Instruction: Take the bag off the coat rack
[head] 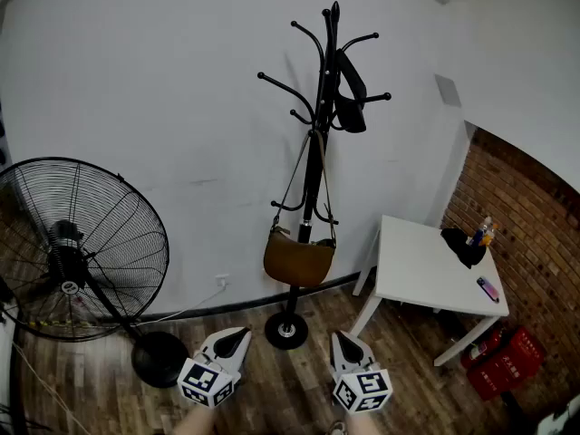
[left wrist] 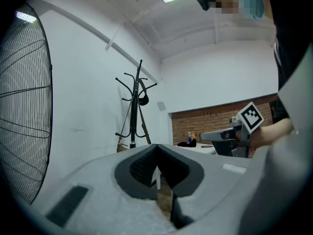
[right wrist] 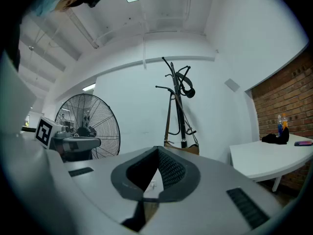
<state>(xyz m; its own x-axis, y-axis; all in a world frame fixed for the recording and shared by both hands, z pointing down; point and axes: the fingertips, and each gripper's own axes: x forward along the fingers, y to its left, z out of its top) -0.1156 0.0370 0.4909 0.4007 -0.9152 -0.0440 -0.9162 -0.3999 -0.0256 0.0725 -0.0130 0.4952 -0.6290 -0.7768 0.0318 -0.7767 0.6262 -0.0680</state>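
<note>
A brown bag (head: pixel 299 261) hangs by its long strap from a black coat rack (head: pixel 319 134) against the white wall. A dark item (head: pixel 350 98) hangs on an upper hook. My left gripper (head: pixel 237 338) and right gripper (head: pixel 341 341) are held low in front of the rack's base (head: pixel 286 331), both shut with nothing between their jaws. The rack (left wrist: pixel 136 106) shows small and far in the left gripper view. In the right gripper view the bag (right wrist: pixel 183 148) peeks just over the shut jaws, under the rack (right wrist: pixel 177 102).
A large black floor fan (head: pixel 77 247) stands at the left with its round base (head: pixel 159 359). At the right a white table (head: pixel 435 275) carries a dark cloth (head: pixel 464 245), bottles and a small device. A red crate (head: pixel 503 361) sits by the brick wall.
</note>
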